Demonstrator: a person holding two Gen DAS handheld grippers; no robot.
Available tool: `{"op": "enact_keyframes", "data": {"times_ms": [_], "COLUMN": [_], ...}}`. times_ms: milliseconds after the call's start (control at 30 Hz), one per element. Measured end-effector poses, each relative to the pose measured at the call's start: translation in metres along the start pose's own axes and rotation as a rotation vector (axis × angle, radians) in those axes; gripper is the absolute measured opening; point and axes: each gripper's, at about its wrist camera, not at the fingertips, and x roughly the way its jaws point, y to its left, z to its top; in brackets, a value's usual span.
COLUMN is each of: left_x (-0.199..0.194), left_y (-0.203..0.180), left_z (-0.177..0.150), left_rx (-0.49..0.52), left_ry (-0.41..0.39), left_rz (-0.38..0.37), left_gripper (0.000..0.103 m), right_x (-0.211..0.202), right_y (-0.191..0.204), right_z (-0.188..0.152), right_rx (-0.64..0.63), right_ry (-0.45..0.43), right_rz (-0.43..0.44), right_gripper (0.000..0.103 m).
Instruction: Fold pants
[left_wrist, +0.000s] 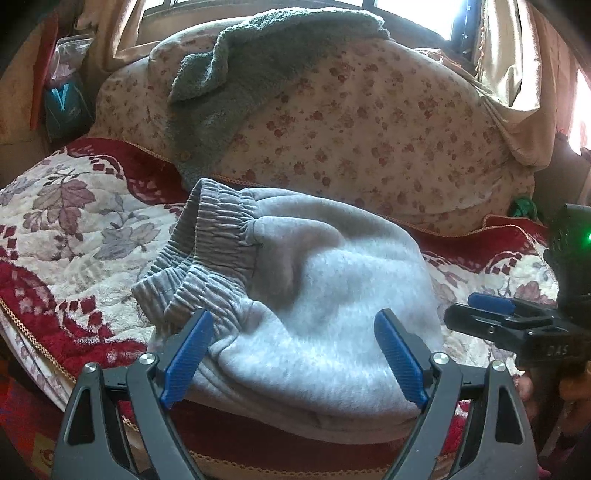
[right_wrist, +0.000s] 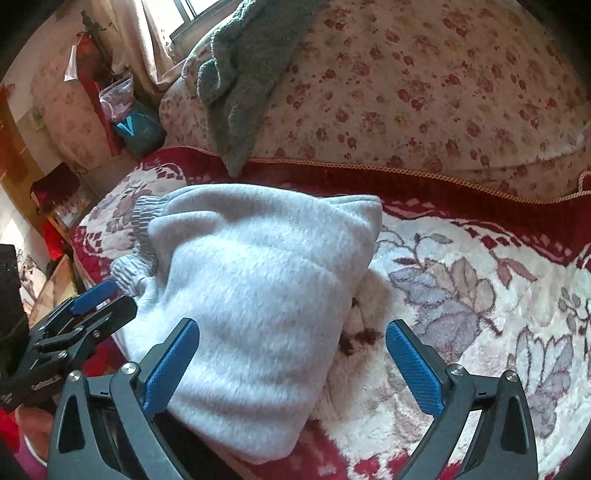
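Light grey fleece pants (left_wrist: 314, 277) lie folded into a thick bundle on a red and cream floral blanket (left_wrist: 74, 221). Their ribbed elastic waistband (left_wrist: 214, 229) bunches at the bundle's left end. My left gripper (left_wrist: 293, 354) is open, its blue pads straddling the bundle's near edge without pinching it. In the right wrist view the pants (right_wrist: 251, 266) fill the middle. My right gripper (right_wrist: 293, 369) is open wide, its left pad over the cloth's near corner and its right pad over the bare blanket (right_wrist: 480, 295). Each gripper shows in the other's view: right gripper (left_wrist: 491, 306), left gripper (right_wrist: 92, 295).
A rolled floral quilt (left_wrist: 369, 129) lies behind the pants with a grey-green knitted garment (left_wrist: 236, 66) draped over it. A teal bag (left_wrist: 66, 103) and clutter sit at the bed's far left. Curtains and a bright window are behind. The bed's front edge runs just below the grippers.
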Motion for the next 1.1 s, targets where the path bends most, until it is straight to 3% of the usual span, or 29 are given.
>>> {"op": "enact_keyframes", "data": {"times_ms": [333, 567, 733, 900, 1000, 1100], "left_x": [-0.001, 0.009, 0.028, 0.045, 0.056, 0.072], "left_y": [0.015, 0.047, 0.069, 0.083, 0.093, 0.109], "left_z": [0.004, 0.015, 0.021, 0.017, 0.013, 0.006], "left_rx": [-0.027, -0.095, -0.14, -0.127, -0.113, -0.171], "left_ry": [-0.005, -0.006, 0.036, 0.055, 0.064, 0.104], "left_rz": [0.01, -0.101, -0.172, -0.166, -0.121, -0.173], "left_gripper": [0.092, 0.098, 0.099, 0.099, 0.099, 0.103], "right_x": [0.008, 0.021, 0.039, 0.06, 0.068, 0.074], "right_y": [-0.016, -0.032, -0.041, -0.039, -0.036, -0.036], "right_z": [-0.005, -0.008, -0.006, -0.005, -0.004, -0.001], "right_rx": [0.143, 0.244, 0.308, 0.324, 0.32, 0.315], "right_ry": [0.057, 0.079, 0.11, 0.131, 0.135, 0.137], "right_rz": [0.141, 0.161, 0.21, 0.269, 0.291, 0.305], "right_gripper": [0.103, 0.103, 0.103, 0.103, 0.103, 0.103]}}
